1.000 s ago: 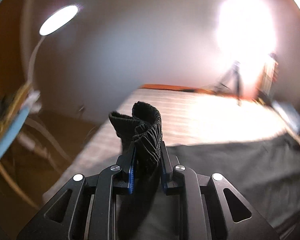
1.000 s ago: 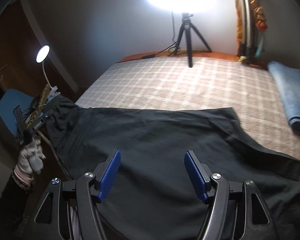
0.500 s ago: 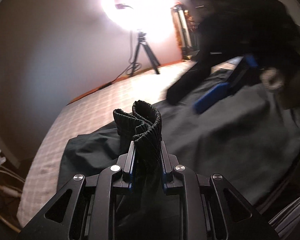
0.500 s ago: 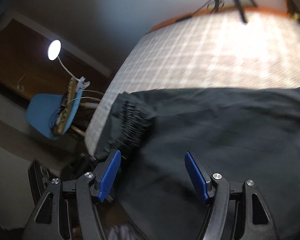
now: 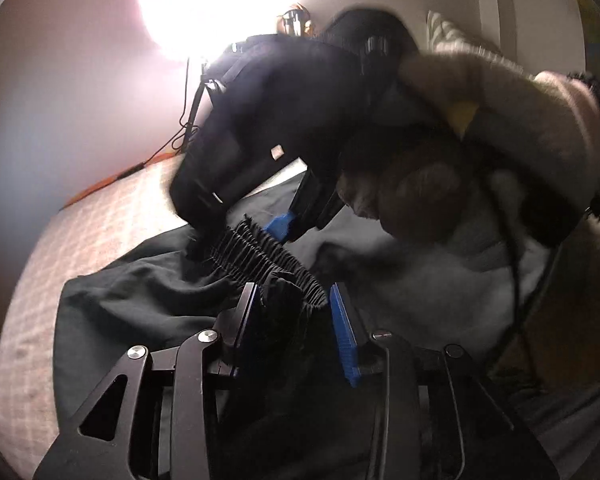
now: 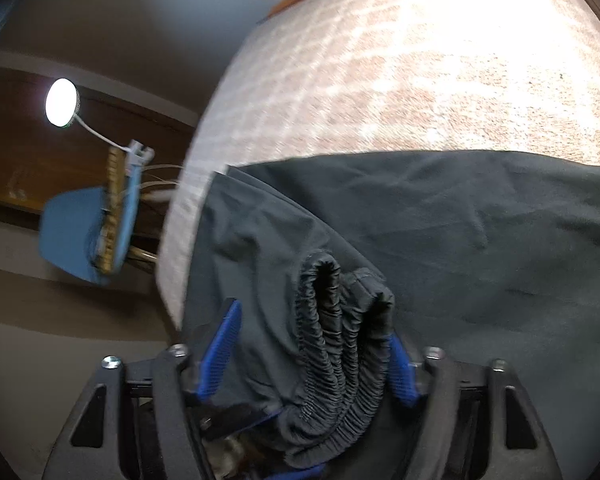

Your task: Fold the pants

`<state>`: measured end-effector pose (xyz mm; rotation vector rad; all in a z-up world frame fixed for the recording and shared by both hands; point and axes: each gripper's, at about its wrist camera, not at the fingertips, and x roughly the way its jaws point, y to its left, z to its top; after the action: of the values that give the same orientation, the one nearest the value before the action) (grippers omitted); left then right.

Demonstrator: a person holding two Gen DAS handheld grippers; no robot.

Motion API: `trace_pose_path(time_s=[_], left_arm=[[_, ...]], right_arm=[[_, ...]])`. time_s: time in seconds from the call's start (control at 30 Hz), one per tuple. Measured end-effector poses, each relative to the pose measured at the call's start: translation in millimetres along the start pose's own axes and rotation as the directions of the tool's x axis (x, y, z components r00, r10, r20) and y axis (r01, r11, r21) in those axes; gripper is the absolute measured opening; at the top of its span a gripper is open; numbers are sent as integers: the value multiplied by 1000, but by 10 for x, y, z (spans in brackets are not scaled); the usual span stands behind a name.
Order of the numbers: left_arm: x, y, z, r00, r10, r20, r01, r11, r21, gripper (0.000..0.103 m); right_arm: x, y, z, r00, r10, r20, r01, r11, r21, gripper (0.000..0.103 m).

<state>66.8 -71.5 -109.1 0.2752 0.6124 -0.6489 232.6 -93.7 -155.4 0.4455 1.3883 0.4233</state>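
Observation:
Black pants (image 6: 440, 216) lie spread on the checked bed; they also show in the left wrist view (image 5: 140, 296). Their gathered elastic waistband (image 6: 336, 344) is bunched between the blue pads of my right gripper (image 6: 312, 344), whose jaws stand partly apart around it. My left gripper (image 5: 296, 320) is open, with the waistband (image 5: 268, 260) lying loose just past its fingertips. The right gripper with the gloved hand shows large and blurred in the left wrist view (image 5: 284, 226), touching the same waistband from the far side.
The checked bed cover (image 6: 420, 72) runs away behind the pants; its left edge drops off toward a blue chair (image 6: 80, 236) and a small lamp (image 6: 62, 102). A bright ring light (image 5: 216, 0) on a tripod stands at the bed's far side.
My left gripper has opened and let go of the waistband. My right gripper has swung over to the waistband and now has it between its pads.

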Motion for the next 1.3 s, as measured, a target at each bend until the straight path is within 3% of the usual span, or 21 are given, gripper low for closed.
trace_pose_path(time_s=[0.07,0.23,0.33,0.4,0.5,0.63,0.8,1.0,1.3], left_arm=[[-84,135,7,1000,-23,-11,23,999,-28,35],[-509,592,-123,1000,-24,6,25,988,-152,35],[-673,960,-214,996,83,-14,-84,976,-203,37],[-666,1171,-296,985,162,-50,-169,965,-201,37],[-572,1192,-400,973,207,-103,-222,960,-171,37],[-327,1103,-467,971,185,-155,-206,969,-135,37],[-242,941,-336,984,133,-115,-148,980,-137,37],[-208,740,-120,991,102,-83,-112,987,-116,37],[50,394,19,994,38,-101,-41,999,-29,37]], right_arm=[[-8,-49,2,1000,-14,3,14,1000,0,32],[-129,-91,-88,998,-36,52,37,999,-21,21],[-241,-63,-144,995,-24,92,26,999,-24,19],[-298,-52,-171,993,-9,115,12,1000,-21,18],[-471,-138,-265,989,15,144,-14,1000,-4,18],[-680,-303,-397,984,-3,180,-3,999,32,17],[-1047,-574,-616,975,-38,221,22,997,75,17],[-1492,-981,-867,960,-135,244,103,985,139,17],[-2094,-1684,-1201,929,-284,239,223,942,253,17]])
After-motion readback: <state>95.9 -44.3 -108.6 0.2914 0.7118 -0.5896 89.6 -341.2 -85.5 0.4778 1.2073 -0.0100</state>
